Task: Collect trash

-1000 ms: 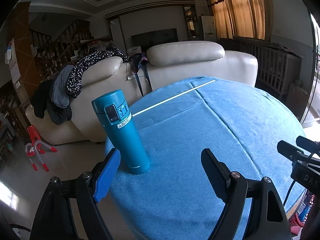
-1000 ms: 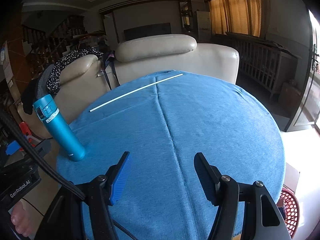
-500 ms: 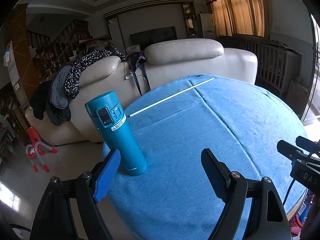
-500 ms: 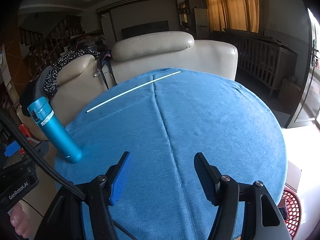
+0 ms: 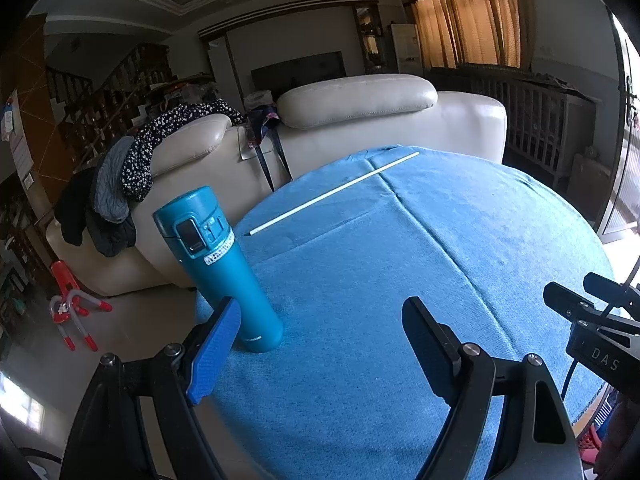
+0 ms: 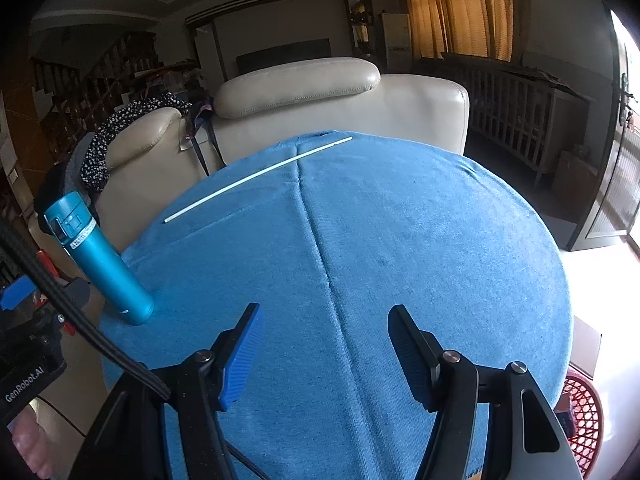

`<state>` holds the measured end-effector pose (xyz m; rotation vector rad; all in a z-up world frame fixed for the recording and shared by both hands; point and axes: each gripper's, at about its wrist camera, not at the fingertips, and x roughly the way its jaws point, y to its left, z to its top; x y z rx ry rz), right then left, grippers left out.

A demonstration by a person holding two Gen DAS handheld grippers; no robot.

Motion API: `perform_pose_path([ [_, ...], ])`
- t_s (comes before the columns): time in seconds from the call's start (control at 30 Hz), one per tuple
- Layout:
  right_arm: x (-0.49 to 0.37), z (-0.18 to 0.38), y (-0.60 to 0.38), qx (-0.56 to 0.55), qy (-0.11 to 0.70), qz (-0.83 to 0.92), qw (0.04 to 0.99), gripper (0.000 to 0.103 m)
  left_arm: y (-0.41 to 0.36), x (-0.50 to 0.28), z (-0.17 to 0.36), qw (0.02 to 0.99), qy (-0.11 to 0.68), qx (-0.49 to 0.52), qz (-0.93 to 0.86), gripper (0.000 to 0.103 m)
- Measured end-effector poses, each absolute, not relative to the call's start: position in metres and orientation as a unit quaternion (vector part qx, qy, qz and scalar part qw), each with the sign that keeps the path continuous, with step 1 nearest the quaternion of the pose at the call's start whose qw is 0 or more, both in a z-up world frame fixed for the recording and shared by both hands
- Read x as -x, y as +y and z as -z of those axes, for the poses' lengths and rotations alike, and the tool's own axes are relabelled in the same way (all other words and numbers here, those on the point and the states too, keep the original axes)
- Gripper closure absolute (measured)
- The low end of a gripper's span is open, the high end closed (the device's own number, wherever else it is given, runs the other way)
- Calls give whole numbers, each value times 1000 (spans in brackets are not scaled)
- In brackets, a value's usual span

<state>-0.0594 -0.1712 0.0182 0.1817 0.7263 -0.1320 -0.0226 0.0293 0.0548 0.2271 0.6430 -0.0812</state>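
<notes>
A round table under a blue cloth [image 5: 360, 288] [image 6: 400, 248] fills both views. A thin white stick [image 5: 332, 194] [image 6: 256, 178] lies across its far side. A teal flask [image 5: 220, 268] [image 6: 98, 258] stands upright near the left edge. My left gripper [image 5: 320, 320] hovers open over the near left of the cloth, its left finger just in front of the flask's base, nothing between the fingers. My right gripper [image 6: 322, 326] is open above the near middle of the cloth, empty. The right gripper's body [image 5: 592, 320] shows at the right edge of the left wrist view.
A red mesh basket [image 6: 580, 412] stands on the floor beside the table at the lower right. Cream sofas [image 5: 360, 120] [image 6: 320, 108] with clothes draped over them stand just behind the table. A red and white toy [image 5: 70, 312] lies on the floor at left. A bare foot [image 6: 28, 444] shows at the lower left.
Both views have drifted slightly, so the flask sits a little further left in each picture. Both grippers keep the same opening and nothing was picked up.
</notes>
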Motion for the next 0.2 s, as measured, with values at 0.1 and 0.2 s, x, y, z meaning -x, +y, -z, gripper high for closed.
perform_pose_path([
  [0.1, 55, -11, -177, -88, 355, 73, 928, 35, 25, 15, -45, 937, 327, -110, 48, 20],
  [0.2, 47, 6, -187, -81, 362, 86, 925, 35, 20, 0, -22, 928, 351, -106, 61, 20],
])
